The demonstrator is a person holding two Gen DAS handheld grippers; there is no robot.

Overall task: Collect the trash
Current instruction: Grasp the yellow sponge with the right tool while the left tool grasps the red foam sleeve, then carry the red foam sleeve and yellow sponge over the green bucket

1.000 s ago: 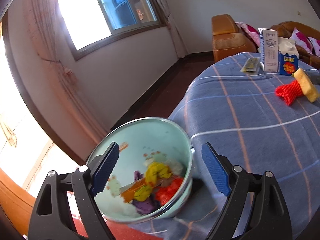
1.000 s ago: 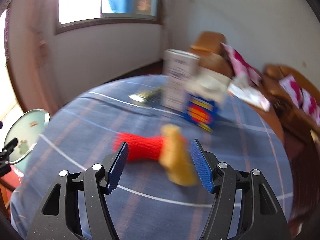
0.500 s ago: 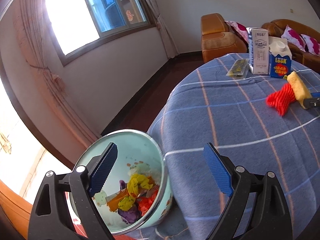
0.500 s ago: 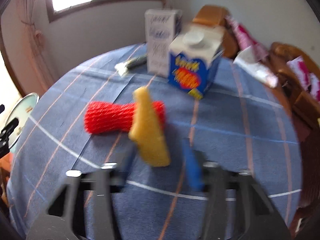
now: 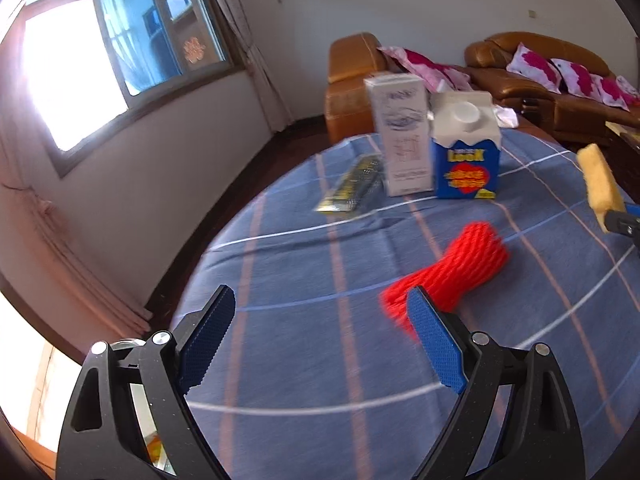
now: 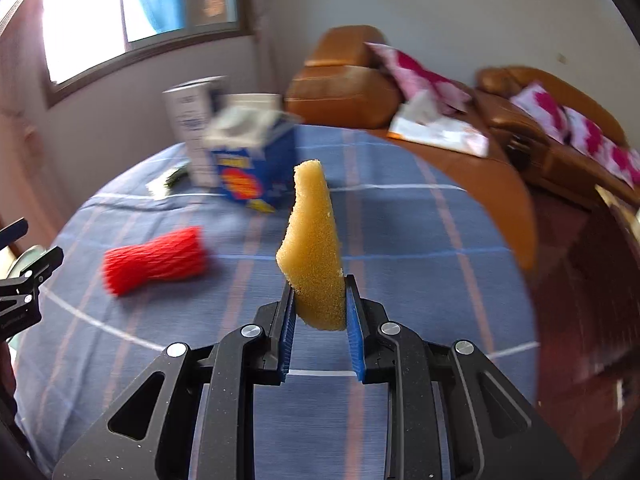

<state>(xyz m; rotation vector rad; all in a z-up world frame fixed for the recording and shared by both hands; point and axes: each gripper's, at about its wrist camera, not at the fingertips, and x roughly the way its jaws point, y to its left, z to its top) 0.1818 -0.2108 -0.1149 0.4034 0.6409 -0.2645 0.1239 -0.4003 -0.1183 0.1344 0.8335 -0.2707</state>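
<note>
Now the right gripper [image 6: 318,308] was clamped on the lower end of the yellow foam sponge wedge [image 6: 314,248] and held it upright, clear of the blue plaid tablecloth [image 6: 420,240]; half a second before, the same sponge had lain flat on the cloth against the red foam-net fruit sleeve [image 6: 156,258], with the blue pads only closing in on it. So the pick had just been made, and the left wrist view agreed, showing the sponge raised at the far right edge of the frame, well above the cloth. The red sleeve had stayed where it was, lying on the cloth by itself and no longer touched by the sponge. The left gripper [image 5: 320,344] had changed too: a second earlier its wide-open fingers had hung over the pale green round bin full of scraps, whereas now, still wide apart and holding nothing, they pointed across the table with the red sleeve just beyond the right pad. Only a sliver of the bin's rim [image 5: 124,345] showed behind the left finger. I judged that the sponge was ready to be carried to the bin at the table's left edge, and that the left gripper was probably lining up for the sleeve. The white tall carton [image 5: 402,140], the blue-and-white milk carton [image 5: 466,152] and the flat green-yellow wrapper [image 5: 354,184] stood untouched farther back.
</note>
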